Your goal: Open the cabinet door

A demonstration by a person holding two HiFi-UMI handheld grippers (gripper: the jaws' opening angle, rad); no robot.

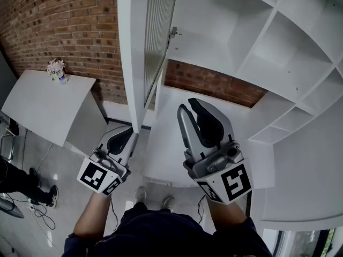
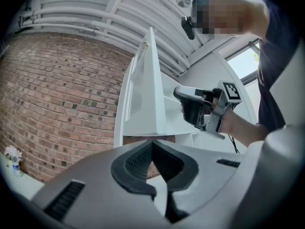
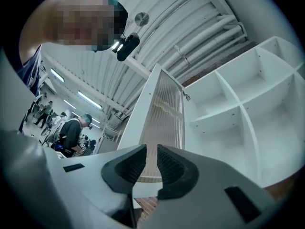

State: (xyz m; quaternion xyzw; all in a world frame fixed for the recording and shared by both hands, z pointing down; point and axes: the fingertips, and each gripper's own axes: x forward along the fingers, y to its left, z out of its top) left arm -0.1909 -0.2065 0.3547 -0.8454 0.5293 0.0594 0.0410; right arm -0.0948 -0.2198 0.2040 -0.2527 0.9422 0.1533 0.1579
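**Cabinet door stands open above two raised grippers**

Nearest the head camera, the left gripper and the right gripper rise from the person's hands. The cube on the right gripper carries bold black-and-white square markers. The left gripper view shows its pads meeting at the tips and holding nothing. The right gripper view shows its pads a narrow slot apart, also holding nothing.

Only the head view takes in the shoes on the pale floor. It also shows a white desk with a small pot of flowers.

Just beyond the grippers is the cabinet door, swung out from the white cabinet. Its long axis is upright and its free edge faces the person. The right gripper view alone shows its ribbed glass panel full on. A hinge shows at the cabinet side.

The left gripper view alone catches the right gripper in the person's hand. Behind everything runs a brick wall. Farthest off, in the right gripper view only, other people stand under strip lights.
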